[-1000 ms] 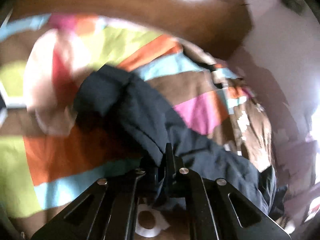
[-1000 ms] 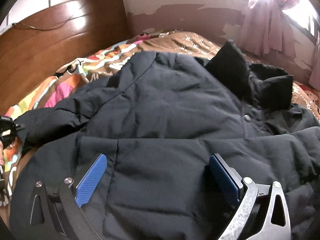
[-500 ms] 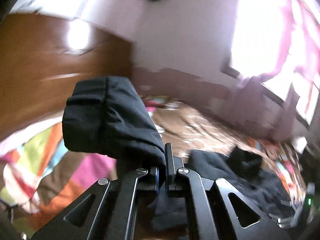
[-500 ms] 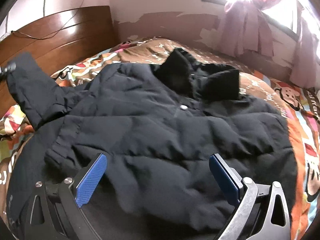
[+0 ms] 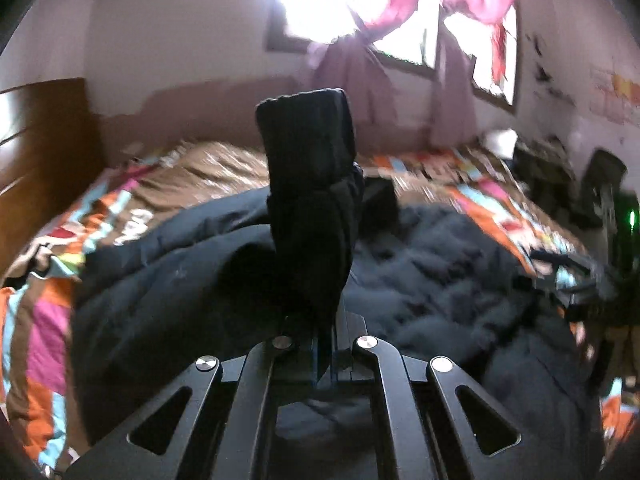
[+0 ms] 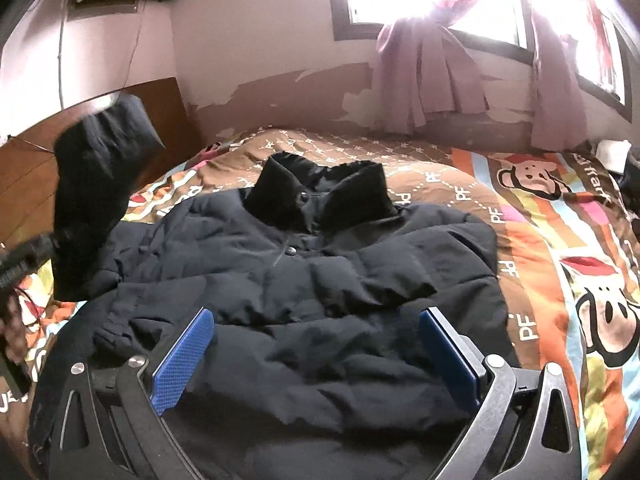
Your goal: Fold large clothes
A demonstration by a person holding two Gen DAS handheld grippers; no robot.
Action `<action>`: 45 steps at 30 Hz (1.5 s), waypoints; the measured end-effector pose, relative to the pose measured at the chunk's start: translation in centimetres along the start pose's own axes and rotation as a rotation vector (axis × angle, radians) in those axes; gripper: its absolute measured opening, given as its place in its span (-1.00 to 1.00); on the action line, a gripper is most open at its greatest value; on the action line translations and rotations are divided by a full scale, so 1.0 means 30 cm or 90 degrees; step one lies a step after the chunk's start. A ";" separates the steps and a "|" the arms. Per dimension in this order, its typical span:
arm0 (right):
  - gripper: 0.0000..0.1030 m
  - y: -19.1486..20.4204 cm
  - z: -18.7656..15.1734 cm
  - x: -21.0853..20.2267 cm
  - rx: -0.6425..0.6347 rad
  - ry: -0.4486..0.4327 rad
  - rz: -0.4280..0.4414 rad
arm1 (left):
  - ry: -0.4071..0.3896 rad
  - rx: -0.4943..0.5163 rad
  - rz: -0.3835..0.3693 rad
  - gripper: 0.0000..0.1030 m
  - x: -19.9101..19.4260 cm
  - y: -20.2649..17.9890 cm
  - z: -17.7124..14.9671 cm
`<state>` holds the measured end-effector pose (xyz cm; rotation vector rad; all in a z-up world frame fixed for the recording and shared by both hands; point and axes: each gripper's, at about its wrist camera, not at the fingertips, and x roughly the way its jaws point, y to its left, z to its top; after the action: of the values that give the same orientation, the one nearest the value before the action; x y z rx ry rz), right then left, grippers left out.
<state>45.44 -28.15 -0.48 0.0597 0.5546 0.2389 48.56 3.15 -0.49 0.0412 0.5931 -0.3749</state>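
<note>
Swinging the sleeve up and over is what just happened: a second ago my left gripper had it low near the bed's left edge, now it's lifted high with the cuff standing upright above the jacket. Looks to me like the first fold is underway, sleeve heading inward across the chest. The left gripper is clamped tight on the sleeve fabric, pointing toward the window side of the bed. My right gripper hangs over the jacket's lower hem with its fingers wide apart, holding nothing. The jacket itself lies flat, front up, collar toward the far edge of the bed.
</note>
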 end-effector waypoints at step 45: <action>-0.91 -0.135 0.038 0.123 0.350 0.110 0.261 | 0.020 0.060 -0.044 -0.11 -0.100 -0.164 -0.225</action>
<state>49.94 -31.18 -1.89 0.6956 0.7662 0.4879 40.87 0.53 -4.09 0.1181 0.6091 -0.4698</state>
